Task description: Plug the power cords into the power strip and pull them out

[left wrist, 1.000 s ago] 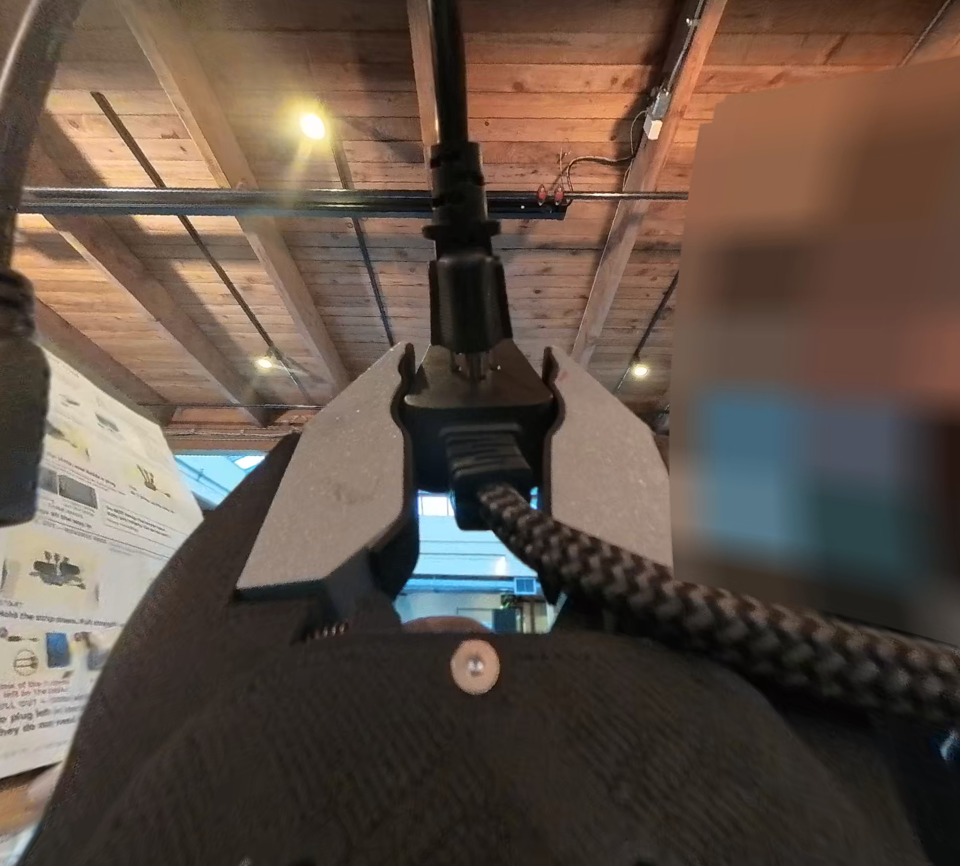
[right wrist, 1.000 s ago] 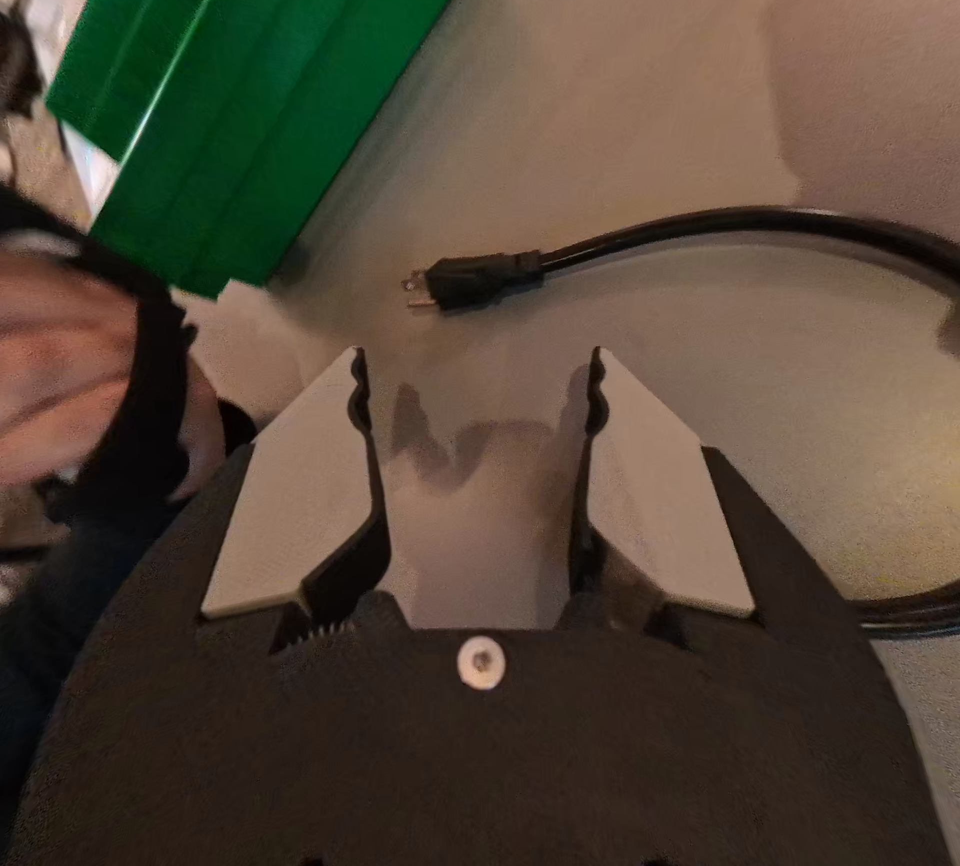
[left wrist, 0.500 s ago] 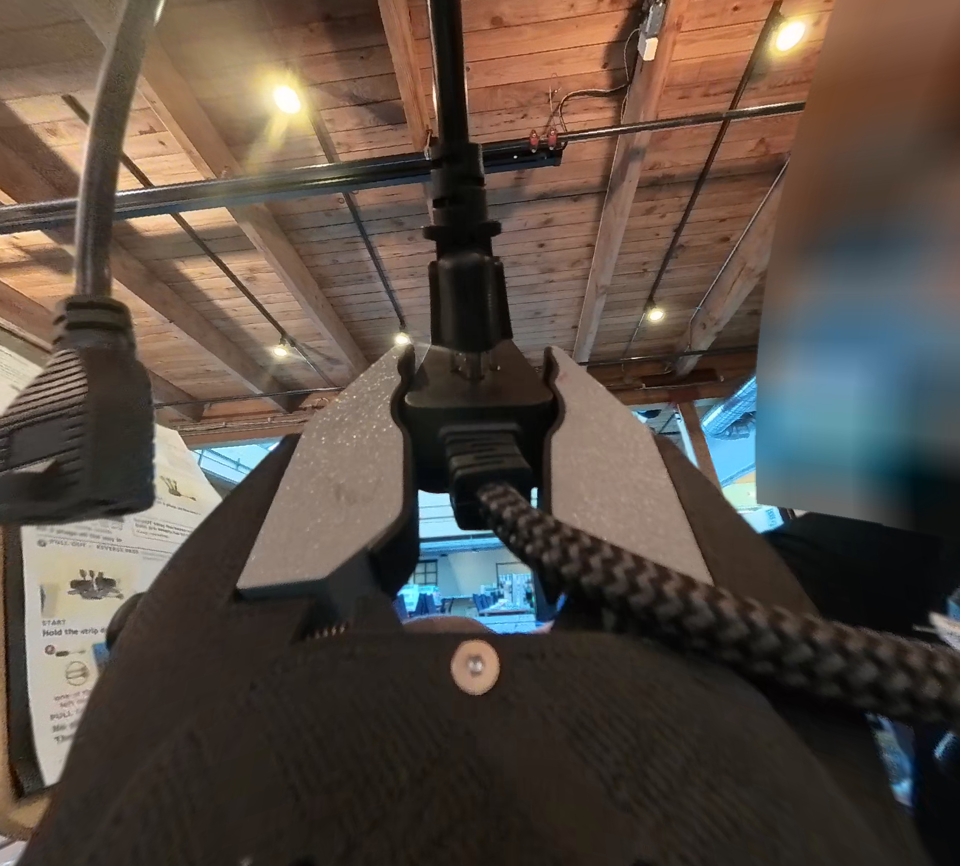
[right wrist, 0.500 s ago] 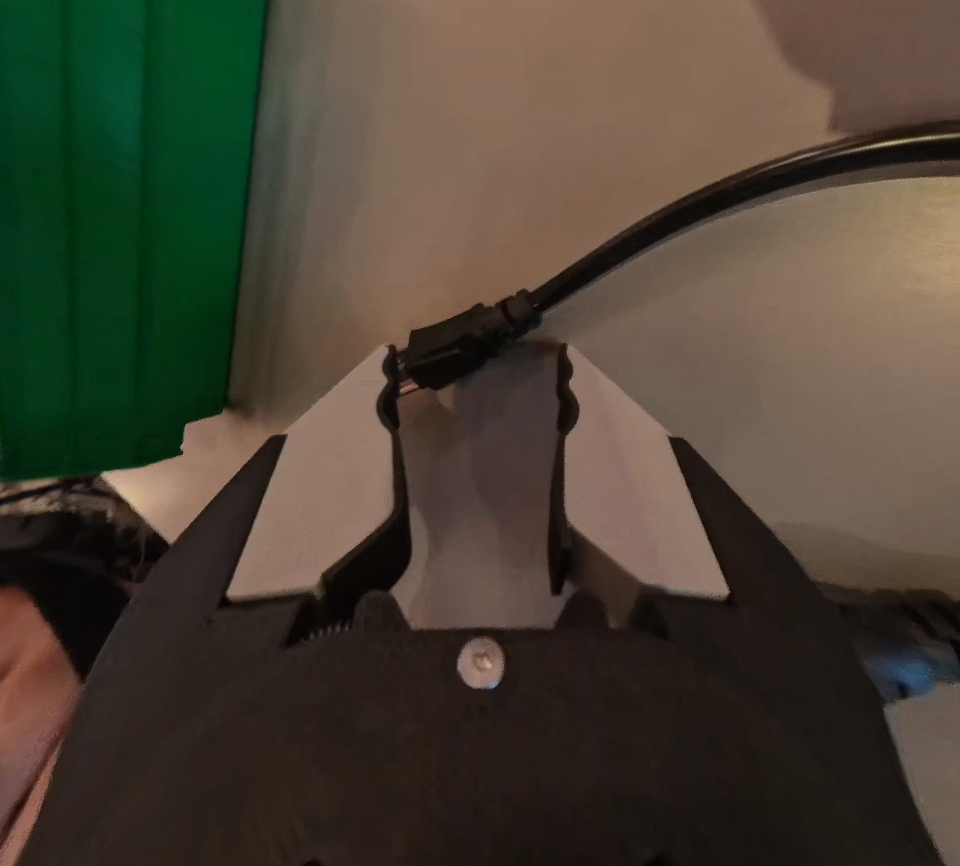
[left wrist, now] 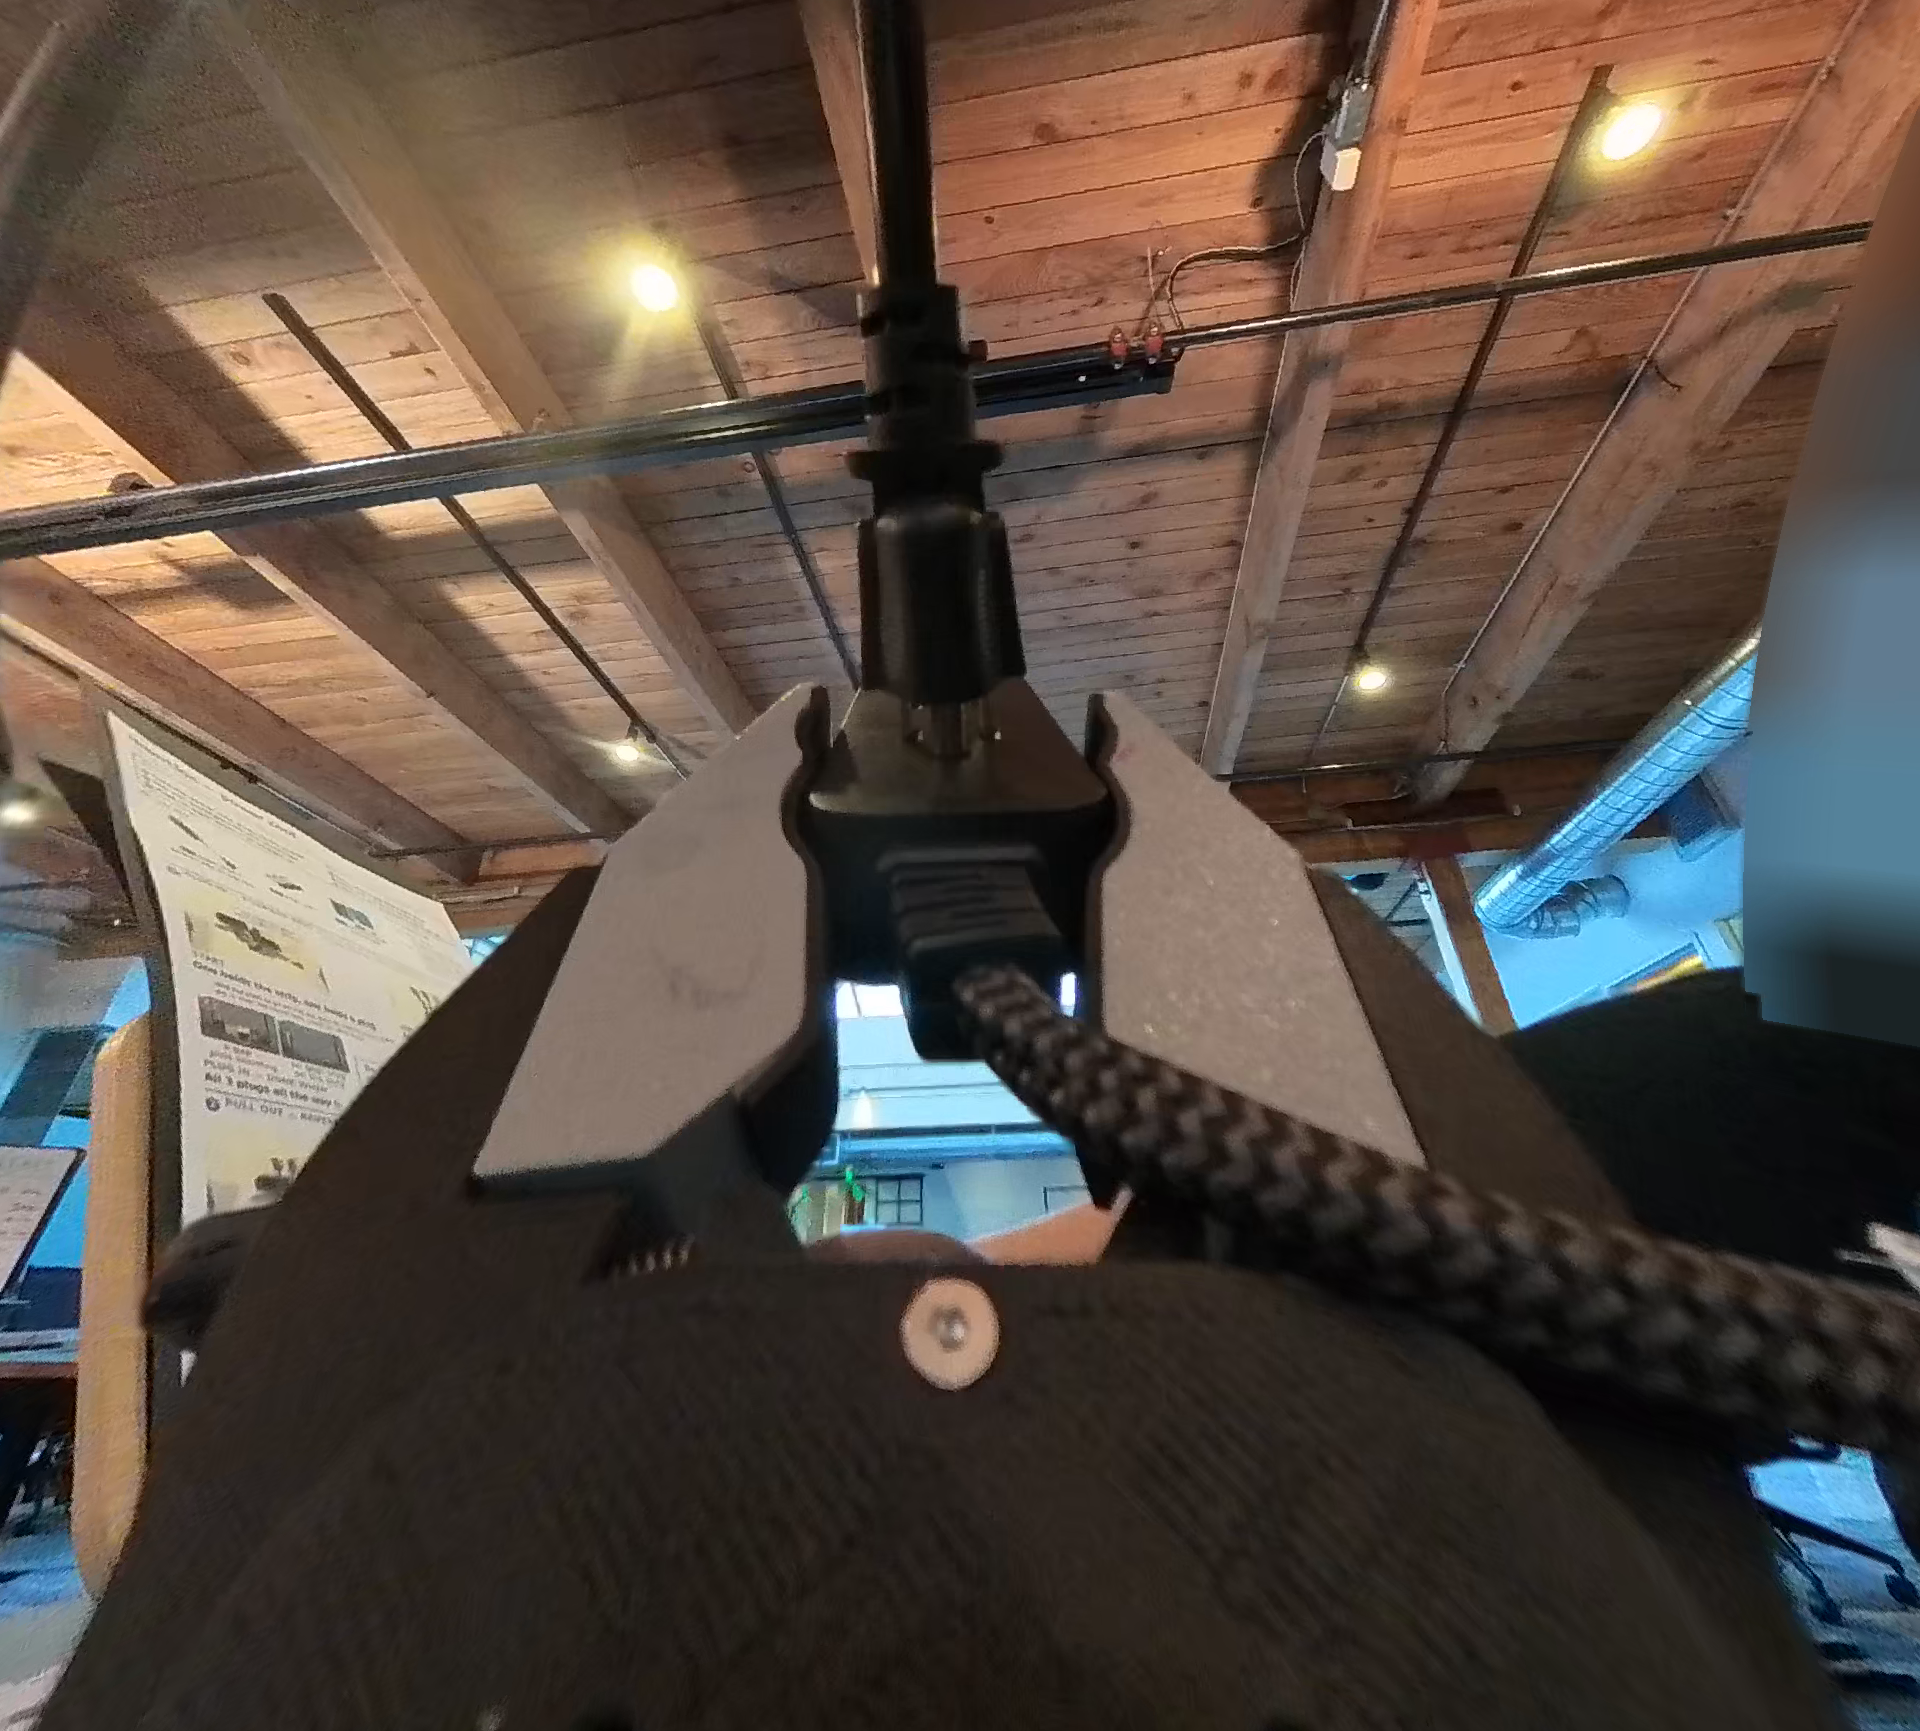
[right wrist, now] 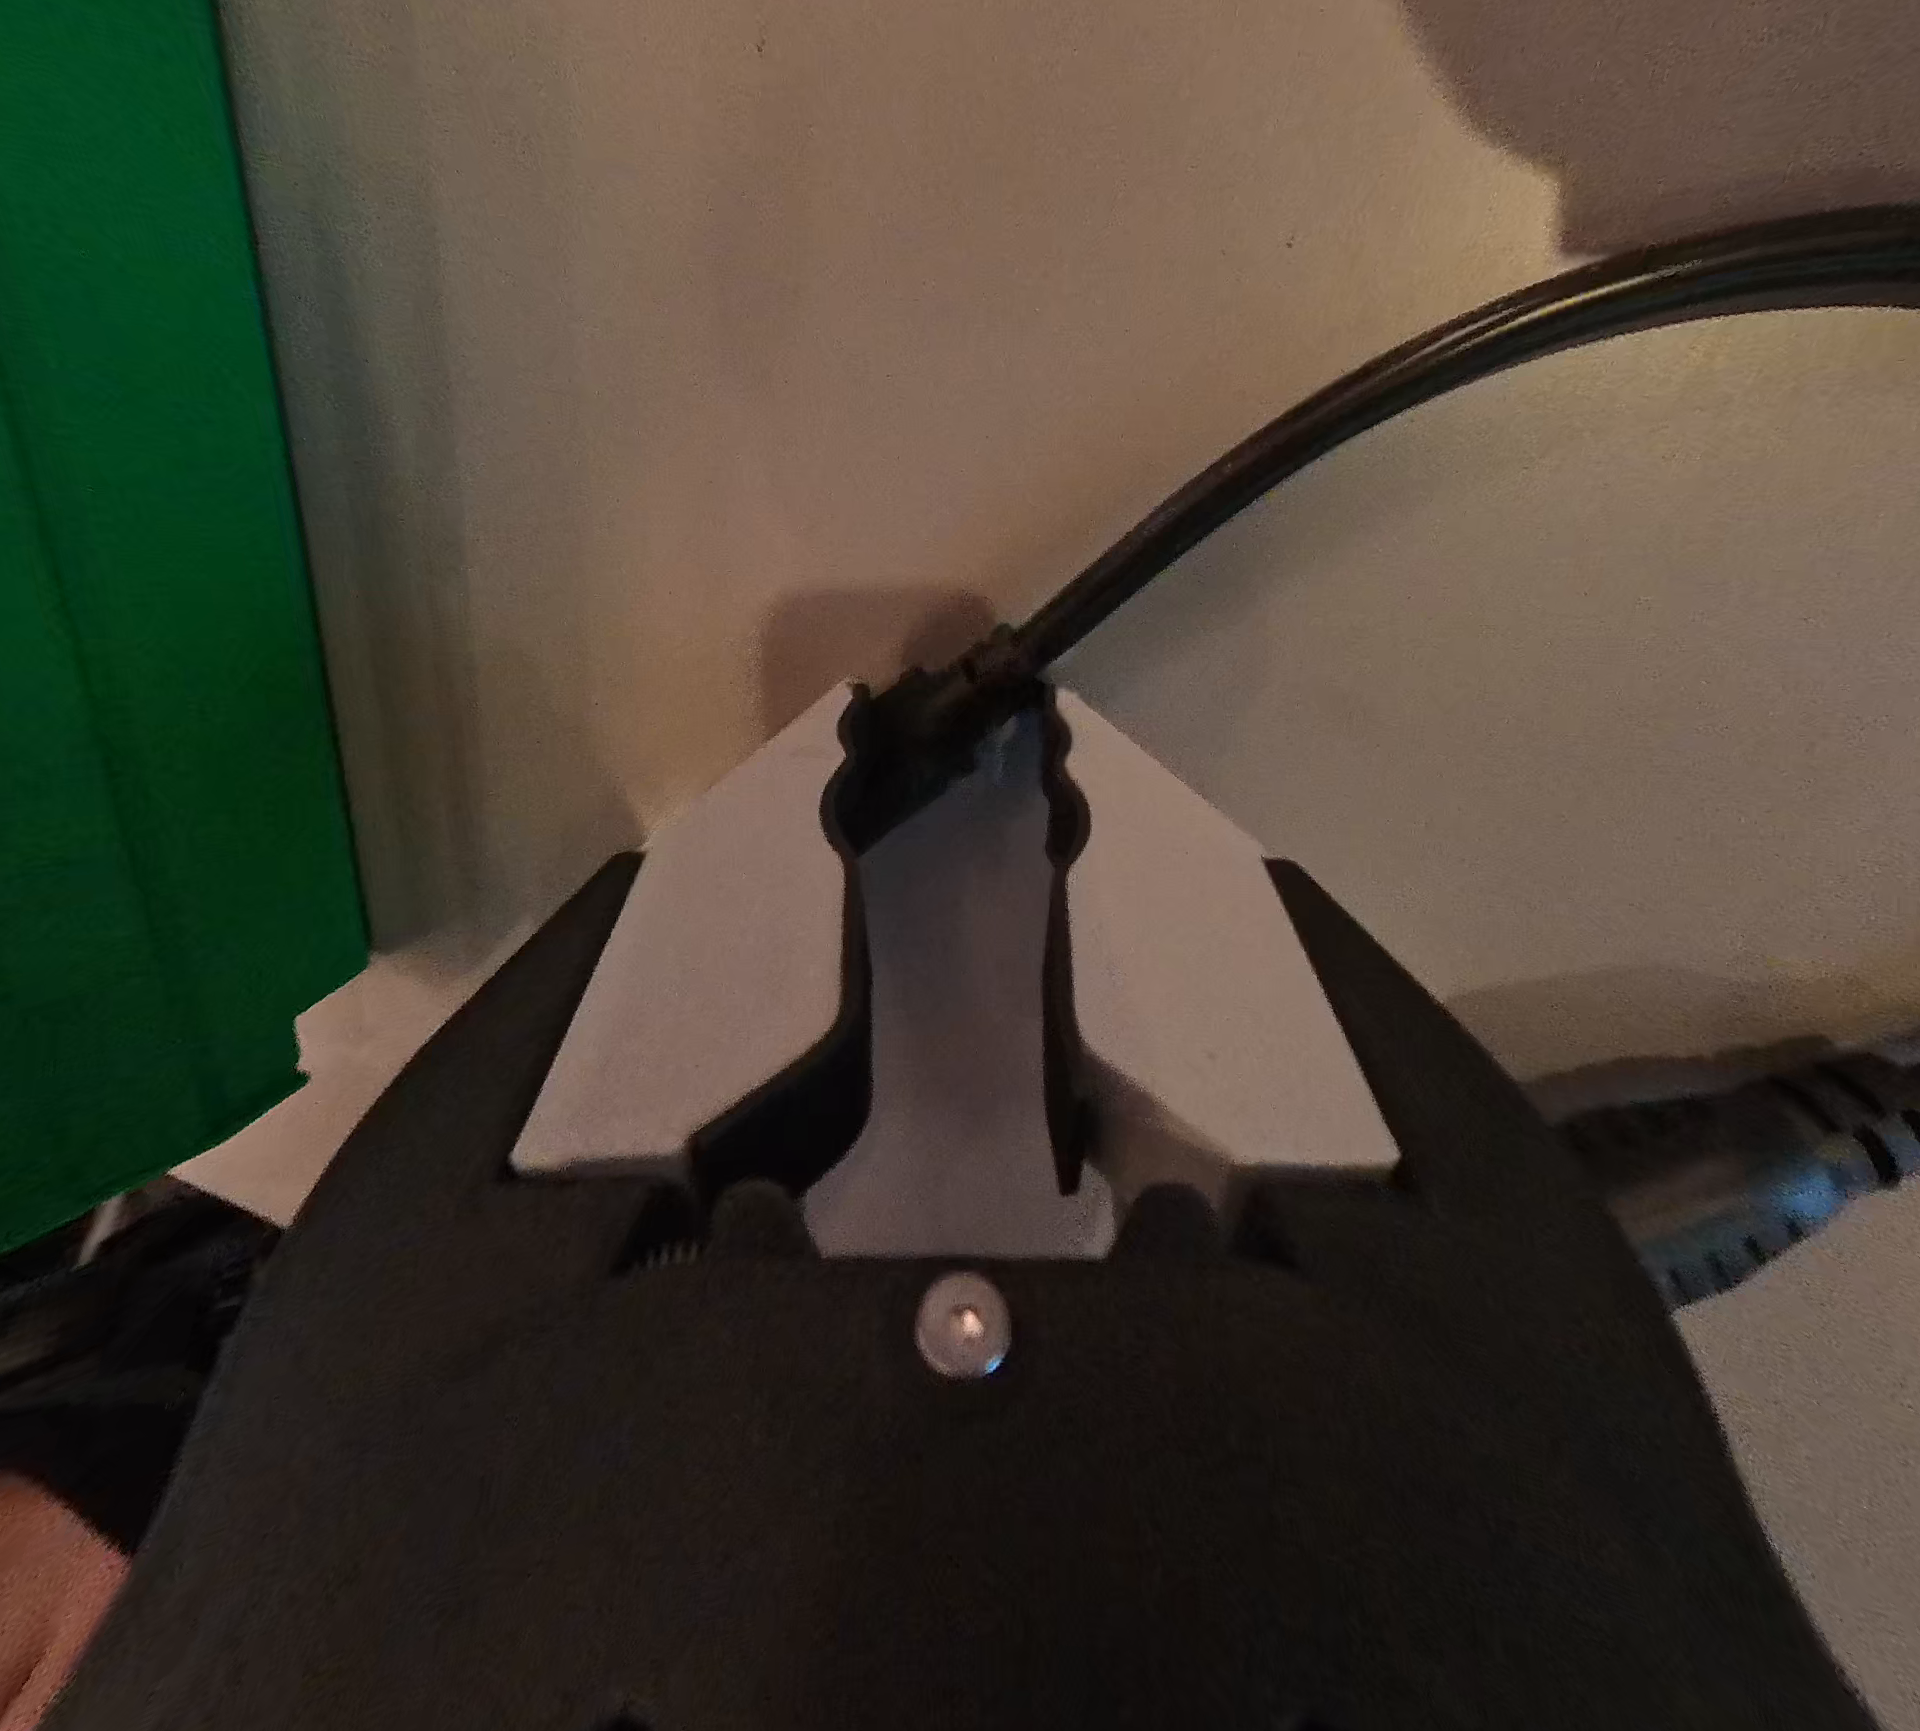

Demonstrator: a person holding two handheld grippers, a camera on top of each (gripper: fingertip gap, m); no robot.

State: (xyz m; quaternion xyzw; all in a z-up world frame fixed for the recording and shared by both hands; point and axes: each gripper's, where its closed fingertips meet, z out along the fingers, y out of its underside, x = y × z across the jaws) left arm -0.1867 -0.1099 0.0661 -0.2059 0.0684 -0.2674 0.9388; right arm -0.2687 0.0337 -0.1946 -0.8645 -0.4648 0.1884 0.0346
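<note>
The wooden ceiling [left wrist: 1143, 71] fills the left wrist view, crossed by beams, with a dark metal rail [left wrist: 416, 476] running under it and small round lamps [left wrist: 652, 286] set between the boards. Below the rail, to the left, hangs a printed poster [left wrist: 281, 954]. In the right wrist view the pale counter [right wrist: 831, 227] takes up most of the picture, with a green box [right wrist: 125, 434] along its left edge.

The left tool [left wrist: 951, 808] points up at the ceiling and pinches the black power strip [left wrist: 951, 840] by its end, both grey fingers [left wrist: 675, 933] pressed flat against its sides. A braided cord [left wrist: 1351, 1193] leaves the strip's near end and runs off to the lower right. A black plug [left wrist: 935, 601] stands in the strip's top face, its metal prongs partly showing, and its smooth black cable [left wrist: 894, 71] rises straight toward the ceiling.

The right tool [right wrist: 951, 767] is low over the counter, its fingers [right wrist: 727, 933] closed on a second black plug [right wrist: 914, 746] that sits slanted between the tips. That plug's cable [right wrist: 1455, 372] arcs away to the upper right above the counter
</note>
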